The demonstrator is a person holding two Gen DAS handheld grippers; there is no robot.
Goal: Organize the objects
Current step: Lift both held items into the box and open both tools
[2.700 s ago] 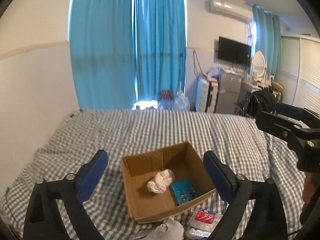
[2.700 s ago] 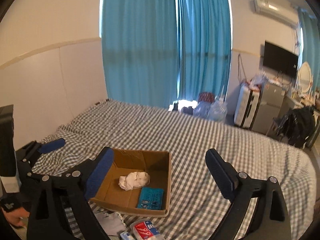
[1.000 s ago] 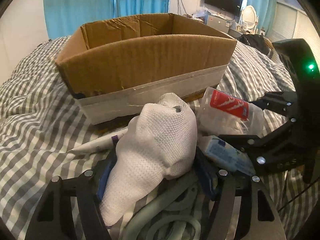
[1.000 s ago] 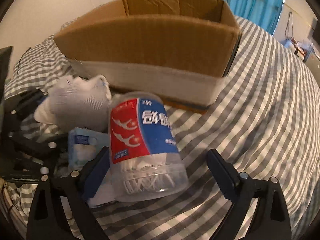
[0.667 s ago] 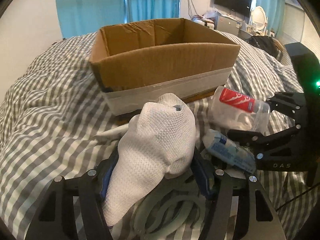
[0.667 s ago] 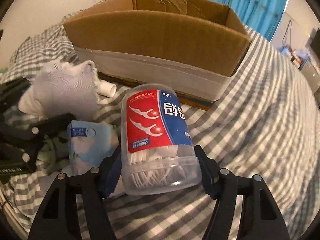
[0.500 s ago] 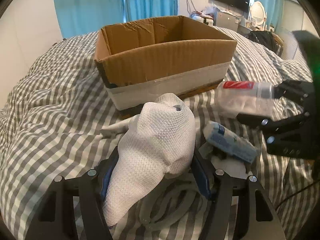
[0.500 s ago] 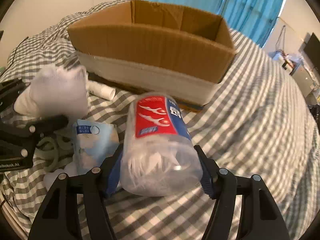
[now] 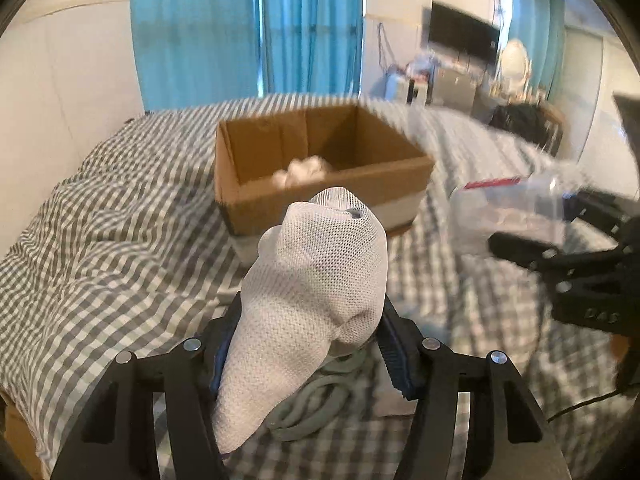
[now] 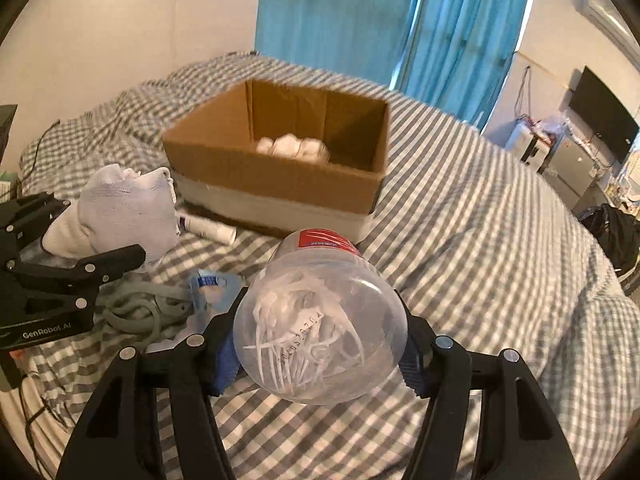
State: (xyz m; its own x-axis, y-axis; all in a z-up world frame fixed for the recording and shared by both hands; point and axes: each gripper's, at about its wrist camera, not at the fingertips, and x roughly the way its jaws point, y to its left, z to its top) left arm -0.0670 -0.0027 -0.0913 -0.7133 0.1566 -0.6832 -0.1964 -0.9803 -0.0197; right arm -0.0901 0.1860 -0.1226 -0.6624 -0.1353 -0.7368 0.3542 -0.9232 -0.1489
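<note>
Left tool (image 9: 308, 344) clenched on a white mesh sock (image 9: 316, 280), held above the checked bed (image 9: 100, 248), toe end pointing forward and up toward the cardboard box (image 9: 320, 184). Right tool (image 10: 320, 344) clenched on a clear jar of floss picks (image 10: 320, 328), long axis lying along the fingers, red-labelled end (image 10: 324, 242) toward the box (image 10: 276, 176). Box straight ahead of both tools, open side up, with a white crumpled lump (image 10: 294, 146) already inside; near wall standing between each load and the opening, so probably lift over the rim first, then release. Neither tool clearly nearer. Left on the bed in front of the box: a small white tube (image 10: 208, 230), a blue-and-white packet (image 10: 210, 290), a grey coiled cord (image 10: 140, 312).
</note>
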